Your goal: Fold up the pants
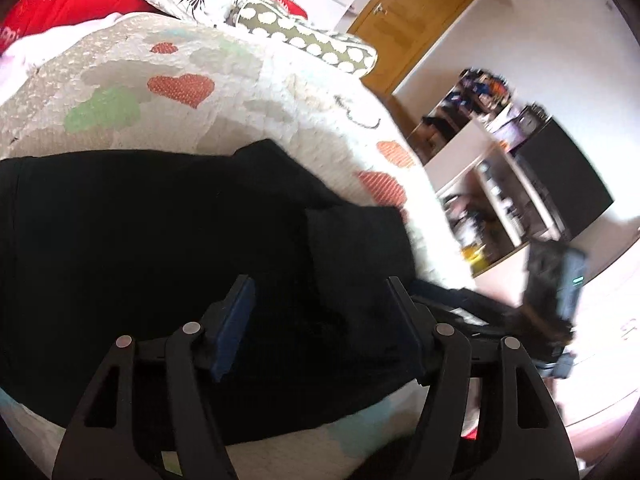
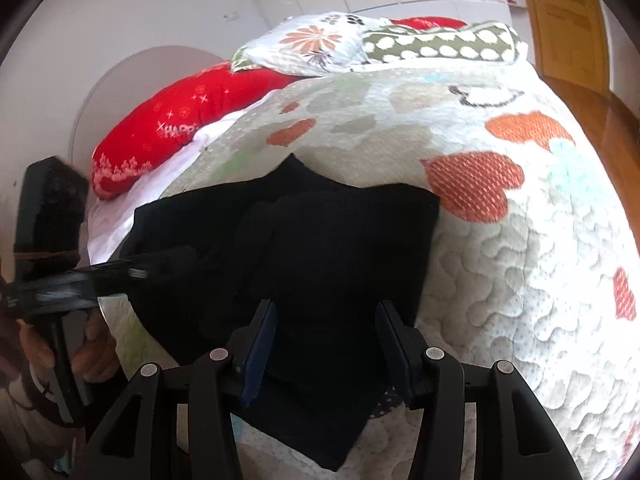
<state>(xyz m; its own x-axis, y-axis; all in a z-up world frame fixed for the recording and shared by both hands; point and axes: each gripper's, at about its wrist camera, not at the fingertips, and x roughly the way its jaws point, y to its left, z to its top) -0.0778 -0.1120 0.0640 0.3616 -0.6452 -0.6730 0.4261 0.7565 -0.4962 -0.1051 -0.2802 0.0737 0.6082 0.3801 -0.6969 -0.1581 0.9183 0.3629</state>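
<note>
I'm mid-fold: black pants (image 2: 304,264) lie bunched at the quilted bed's (image 2: 520,240) centre, layers overlapping. My left gripper (image 1: 320,320) and right gripper (image 2: 326,336) hover over them, jaws spread, apparently pinching nothing. Next I need an edge to grasp. Pillows (image 2: 320,44) at twelve o'clock, wooden door (image 1: 412,12) at one
</note>
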